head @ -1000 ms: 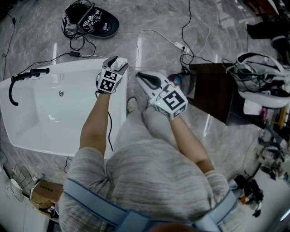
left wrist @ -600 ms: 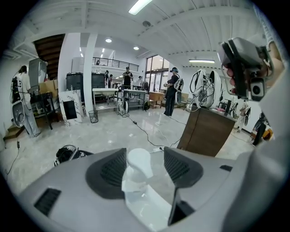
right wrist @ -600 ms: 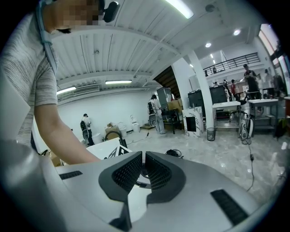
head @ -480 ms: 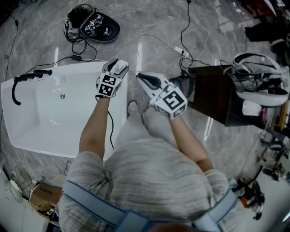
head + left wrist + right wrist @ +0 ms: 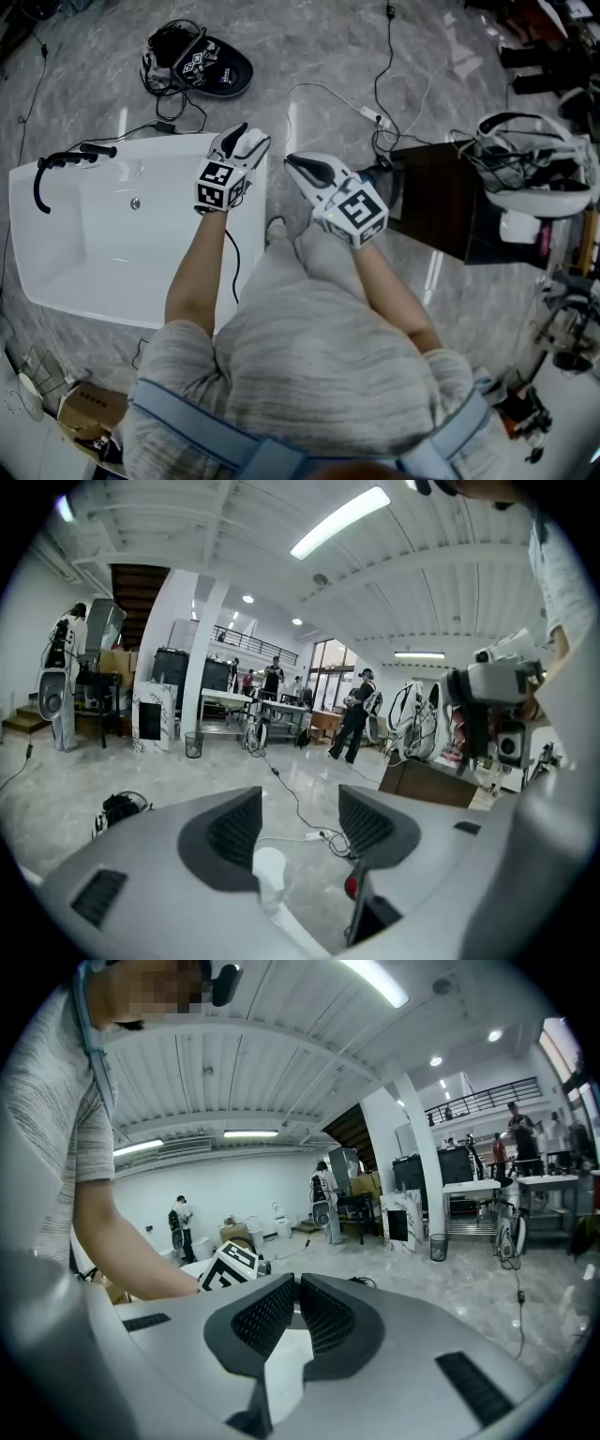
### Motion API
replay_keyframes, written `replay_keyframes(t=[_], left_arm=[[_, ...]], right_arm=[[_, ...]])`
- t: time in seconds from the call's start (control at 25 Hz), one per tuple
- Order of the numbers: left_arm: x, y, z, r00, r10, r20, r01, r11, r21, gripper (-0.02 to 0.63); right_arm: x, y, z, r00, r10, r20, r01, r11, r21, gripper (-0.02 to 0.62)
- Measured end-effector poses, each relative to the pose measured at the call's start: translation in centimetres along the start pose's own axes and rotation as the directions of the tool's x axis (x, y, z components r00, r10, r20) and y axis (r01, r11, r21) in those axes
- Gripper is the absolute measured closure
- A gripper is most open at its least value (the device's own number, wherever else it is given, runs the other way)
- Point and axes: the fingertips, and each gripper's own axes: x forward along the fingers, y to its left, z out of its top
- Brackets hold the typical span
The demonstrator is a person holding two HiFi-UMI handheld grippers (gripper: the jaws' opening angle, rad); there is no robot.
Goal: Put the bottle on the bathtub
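Observation:
The white bathtub (image 5: pixel 94 253) lies at the left of the head view, with a black faucet (image 5: pixel 56 164) at its far end. My left gripper (image 5: pixel 248 138) hovers over the tub's right rim, jaws open with nothing between them (image 5: pixel 298 808). My right gripper (image 5: pixel 291 161) is just right of the tub, over the floor, its jaws shut on nothing (image 5: pixel 296 1288). A small red-topped item (image 5: pixel 351 886) shows low in the left gripper view beside the dark table; I cannot tell whether it is the bottle.
A dark low table (image 5: pixel 445 202) stands to the right with white gear and cables (image 5: pixel 534 178) on it. Cables (image 5: pixel 375 103) run across the marble floor. A black device (image 5: pixel 202 66) lies beyond the tub. A cardboard box (image 5: pixel 89 408) sits at the near left.
The head view has shifted slightly. Both grippers hold about the same places by the tub's right rim, and their jaws are unchanged.

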Motion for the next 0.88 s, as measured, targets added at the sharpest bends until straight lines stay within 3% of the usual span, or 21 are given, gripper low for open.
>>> replay_keyframes(t=[0.56,0.72,0.88], left_arm=[[-6.3,-7.2,7.8,0.974,-0.112,0.197,0.096,0.992,0.087,0.384],[-8.1,-8.5,9.6,0.962,-0.112,0.247,0.087,0.99,0.11,0.462],[-9.7,-9.9,10.9,0.953,-0.111,0.28,0.077,0.989,0.13,0.601]], right_arm=[[-2.3,2.1,2.5,0.998,0.029,0.051,-0.029,0.999,-0.015,0.592],[-3.5,2.4,3.3,0.997,0.032,0.071,-0.03,0.999,-0.029,0.592],[-5.0,2.9,3.8,0.997,0.025,0.078,-0.023,0.999,-0.029,0.592]])
